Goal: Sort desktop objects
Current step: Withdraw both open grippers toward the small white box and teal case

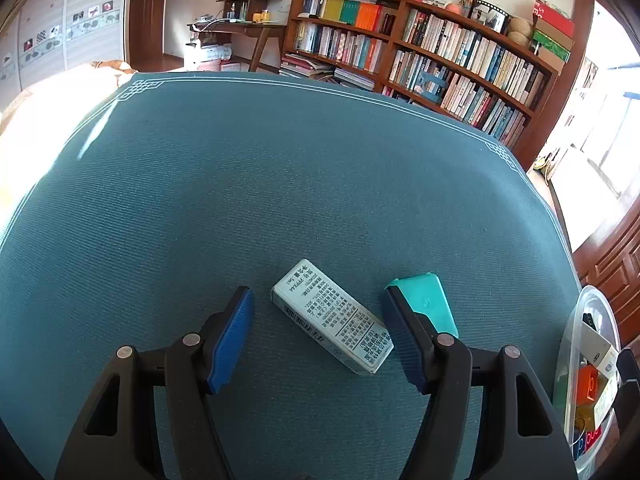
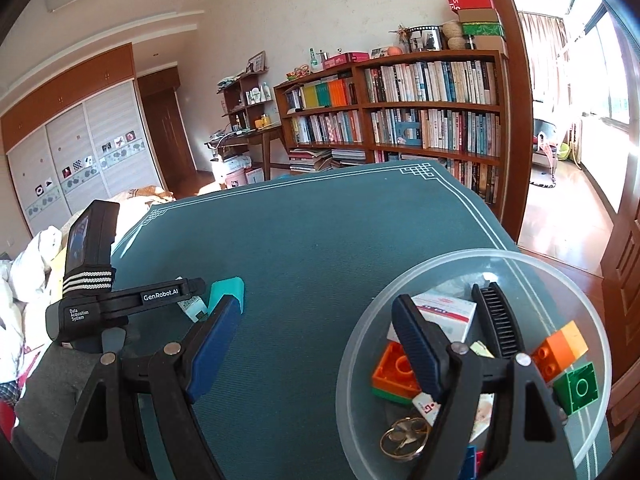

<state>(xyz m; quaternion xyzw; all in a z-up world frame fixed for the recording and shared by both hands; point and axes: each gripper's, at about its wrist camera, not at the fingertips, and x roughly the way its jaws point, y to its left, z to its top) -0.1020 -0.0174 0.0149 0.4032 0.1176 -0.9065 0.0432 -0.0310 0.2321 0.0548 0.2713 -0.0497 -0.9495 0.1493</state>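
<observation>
White box (image 1: 332, 316) with black print lies flat between the open, empty left hand-held gripper (image 1: 318, 336) pads.

- The table (image 1: 280, 168) wears a teal woven cloth, matt and finely ribbed, with a pale printed border line along its edges.
- The white box (image 1: 332, 316) looks like printed cardboard, faintly glossy.
- The teal block (image 1: 430, 300) is smooth, matt plastic or rubber.
- The bowl (image 2: 360, 344) at the table's right edge is frosted, translucent plastic.
- The toy bricks (image 2: 560, 348) in it are glossy moulded plastic.
- The gripper pads (image 1: 232, 336) are ridged blue rubber on matt black plastic arms.
</observation>
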